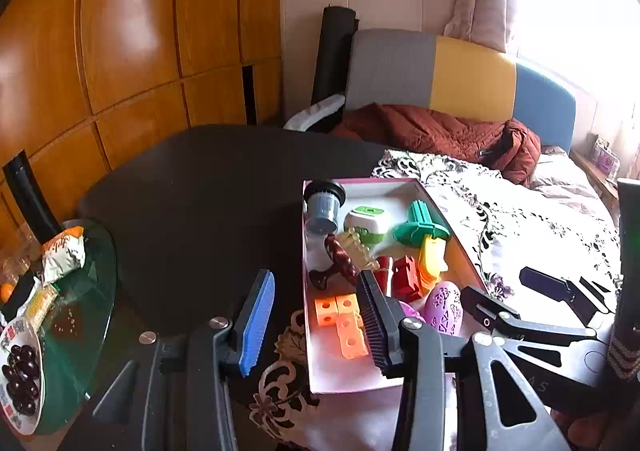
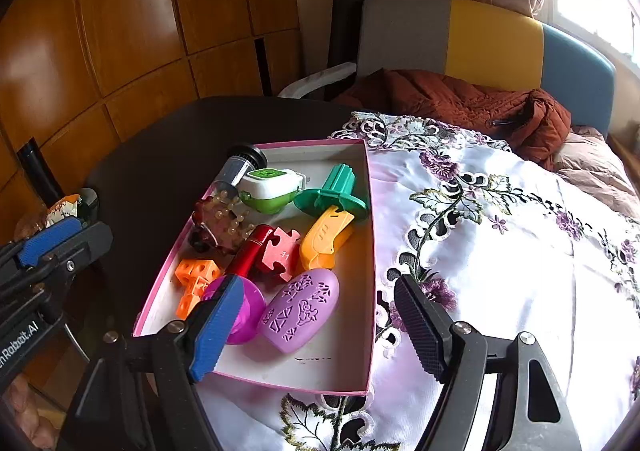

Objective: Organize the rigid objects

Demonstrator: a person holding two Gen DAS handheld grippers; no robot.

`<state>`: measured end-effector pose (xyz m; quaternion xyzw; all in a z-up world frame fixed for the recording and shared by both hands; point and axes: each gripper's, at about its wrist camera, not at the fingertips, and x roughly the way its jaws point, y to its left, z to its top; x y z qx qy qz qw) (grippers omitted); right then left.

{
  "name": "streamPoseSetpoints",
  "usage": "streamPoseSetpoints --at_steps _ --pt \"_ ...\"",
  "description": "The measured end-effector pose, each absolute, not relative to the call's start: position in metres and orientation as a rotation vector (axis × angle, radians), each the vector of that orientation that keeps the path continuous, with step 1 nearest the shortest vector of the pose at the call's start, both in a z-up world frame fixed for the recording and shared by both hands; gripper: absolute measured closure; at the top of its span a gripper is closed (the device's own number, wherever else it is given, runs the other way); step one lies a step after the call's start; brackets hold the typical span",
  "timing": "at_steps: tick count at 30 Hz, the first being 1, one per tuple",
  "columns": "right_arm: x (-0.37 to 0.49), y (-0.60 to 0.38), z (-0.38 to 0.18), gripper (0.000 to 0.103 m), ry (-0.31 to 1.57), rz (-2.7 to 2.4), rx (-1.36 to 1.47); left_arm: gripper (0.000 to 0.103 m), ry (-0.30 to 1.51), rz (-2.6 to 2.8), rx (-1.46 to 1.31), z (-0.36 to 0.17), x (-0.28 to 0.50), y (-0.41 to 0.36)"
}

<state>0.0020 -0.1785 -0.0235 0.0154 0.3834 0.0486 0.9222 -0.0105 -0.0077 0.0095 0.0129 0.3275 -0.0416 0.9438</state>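
A pink-rimmed white box (image 2: 370, 251) (image 1: 360, 377) sits on a floral white cloth and holds several toys: a purple egg-shaped piece (image 2: 300, 315) (image 1: 442, 307), a magenta disc (image 2: 246, 315), orange blocks (image 2: 194, 279) (image 1: 344, 317), a red puzzle piece (image 2: 280, 253), an orange-yellow piece (image 2: 324, 239), a green spool (image 2: 332, 193) (image 1: 420, 227), a white-green gadget (image 2: 272, 189) (image 1: 366, 225), a grey cylinder (image 1: 322, 207). My right gripper (image 2: 316, 331) is open over the box's near end. My left gripper (image 1: 316, 327) is open and empty at the box's left edge.
The white embroidered cloth (image 2: 500, 251) covers the right of a dark round table (image 1: 200, 187). A green glass side table (image 1: 76, 315) at left carries snacks and a plate of dark fruit (image 1: 22, 375). A bed with a rust blanket (image 1: 440, 131) lies behind.
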Motion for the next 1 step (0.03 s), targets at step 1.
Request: streamPoseSetpoints --at_steps 1 --pt "0.0019 -0.1787 -0.0231 0.025 0.785 0.098 0.031 0.06 0.669 -0.089 0.03 0.01 -0.01 -0.0077"
